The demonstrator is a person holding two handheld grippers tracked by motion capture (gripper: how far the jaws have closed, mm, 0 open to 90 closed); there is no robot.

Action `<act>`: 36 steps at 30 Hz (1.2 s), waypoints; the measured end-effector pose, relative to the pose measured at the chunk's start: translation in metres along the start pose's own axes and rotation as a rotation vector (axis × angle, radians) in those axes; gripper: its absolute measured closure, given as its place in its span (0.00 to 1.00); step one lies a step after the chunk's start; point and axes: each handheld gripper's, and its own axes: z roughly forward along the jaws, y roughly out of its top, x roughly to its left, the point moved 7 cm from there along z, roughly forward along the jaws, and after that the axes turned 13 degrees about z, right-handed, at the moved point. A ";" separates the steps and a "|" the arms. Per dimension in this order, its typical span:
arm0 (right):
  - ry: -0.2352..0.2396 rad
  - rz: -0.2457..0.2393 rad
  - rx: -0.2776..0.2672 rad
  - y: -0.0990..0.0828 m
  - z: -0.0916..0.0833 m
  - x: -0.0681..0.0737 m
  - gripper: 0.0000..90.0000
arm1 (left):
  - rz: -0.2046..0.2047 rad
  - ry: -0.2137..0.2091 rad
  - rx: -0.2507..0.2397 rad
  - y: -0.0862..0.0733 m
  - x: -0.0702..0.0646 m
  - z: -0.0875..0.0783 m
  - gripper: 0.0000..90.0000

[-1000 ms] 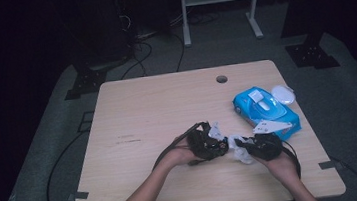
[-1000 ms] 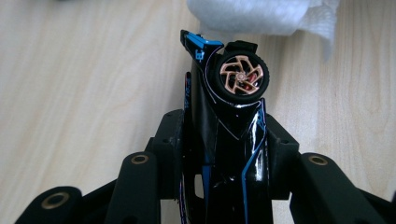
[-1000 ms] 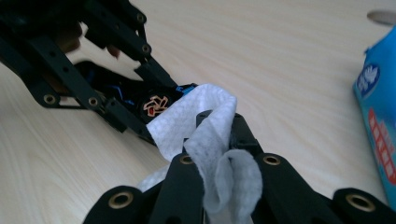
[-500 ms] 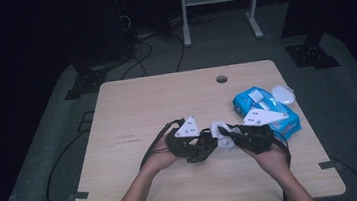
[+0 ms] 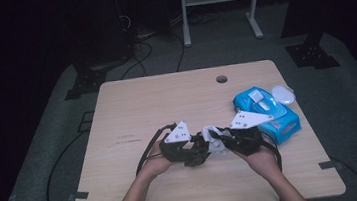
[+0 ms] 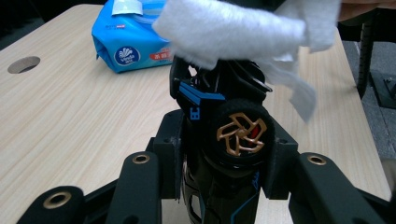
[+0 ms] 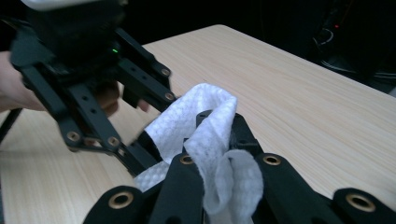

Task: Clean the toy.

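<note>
My left gripper (image 6: 224,154) is shut on a black toy car (image 6: 233,130) with blue trim and a gold-spoked wheel, clamped by its sides. My right gripper (image 7: 222,163) is shut on a white wet wipe (image 7: 205,126). The wipe (image 6: 233,28) lies draped over the car's upper end. In the high view both grippers meet tip to tip above the table's front middle: the left gripper (image 5: 202,148) and the right gripper (image 5: 220,144), with the wipe (image 5: 216,139) bunched between them. The right gripper view also shows the left gripper (image 7: 93,93) beyond the wipe.
A blue pack of wet wipes (image 5: 271,113) lies at the table's right, close behind my right hand, with a white oval lid (image 5: 282,94) beside it. A cable hole (image 5: 221,79) sits near the far edge of the wooden table (image 5: 143,114). Cables trail off the table's left side.
Both hands have shifted a little left and lifted, and the grippers have tilted so their grey plates face up. The wipe stays against the car.
</note>
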 end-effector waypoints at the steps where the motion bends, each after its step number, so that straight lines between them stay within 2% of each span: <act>1: -0.007 0.006 0.000 -0.001 -0.002 -0.002 0.95 | -0.003 0.001 -0.009 0.001 -0.001 -0.001 0.65; 4: -0.002 0.004 -0.009 0.001 -0.003 0.000 0.95 | 0.002 0.006 -0.009 0.002 0.000 -0.001 0.65; 5: 0.023 0.001 -0.021 0.004 -0.003 0.008 0.95 | 0.002 0.005 -0.013 0.004 0.000 -0.001 0.65; 8: 0.027 -0.023 -0.035 0.007 -0.003 0.014 0.95 | -0.010 0.004 -0.044 0.008 0.001 -0.004 0.65; 12: 0.011 -0.009 -0.046 0.009 -0.008 0.004 0.95 | -0.007 0.009 -0.057 0.009 0.002 -0.011 0.65; 14: -0.016 0.008 -0.033 0.005 -0.009 -0.005 0.95 | -0.007 0.011 -0.059 0.009 0.002 -0.013 0.65; 17: -0.010 0.014 -0.033 0.003 -0.010 -0.003 0.95 | -0.008 0.011 -0.055 0.010 0.002 -0.010 0.65; 18: 0.010 0.005 -0.044 0.006 -0.011 0.003 0.95 | -0.011 0.008 -0.060 0.010 0.001 -0.010 0.65; 20: 0.017 -0.010 -0.052 0.009 -0.011 0.007 0.95 | -0.017 0.005 -0.078 0.012 0.001 -0.012 0.65; 22: 0.019 -0.001 -0.057 0.010 -0.012 0.005 0.95 | -0.016 0.007 -0.086 0.013 0.002 -0.015 0.65; 23: 0.001 0.013 -0.049 0.007 -0.013 -0.003 0.95 | -0.008 0.009 -0.084 0.013 0.003 -0.017 0.65; 24: 0.001 0.013 -0.049 0.007 -0.013 -0.003 0.95 | -0.008 0.009 -0.084 0.013 0.003 -0.017 0.65; 25: -0.005 0.041 -0.041 0.003 -0.013 -0.009 0.95 | -0.007 0.010 -0.076 0.013 0.003 -0.017 0.65; 26: 0.001 0.047 -0.043 0.002 -0.012 -0.009 0.95 | 0.000 0.015 -0.064 0.012 0.003 -0.015 0.65; 28: 0.005 0.046 -0.042 0.002 -0.013 -0.007 0.95 | -0.002 0.015 -0.059 0.012 0.003 -0.013 0.65; 30: 0.033 0.028 -0.058 0.007 -0.013 0.003 0.95 | -0.008 0.004 -0.060 0.012 0.001 -0.011 0.65; 31: 0.032 0.010 -0.057 0.010 -0.013 0.007 0.95 | -0.009 0.006 -0.066 0.013 0.001 -0.010 0.65; 34: 0.030 0.015 -0.060 0.010 -0.013 0.004 0.95 | -0.017 0.003 -0.081 0.014 0.002 -0.014 0.65; 36: 0.007 0.026 -0.047 0.006 -0.013 -0.005 0.95 | -0.013 0.007 -0.081 0.014 0.003 -0.017 0.65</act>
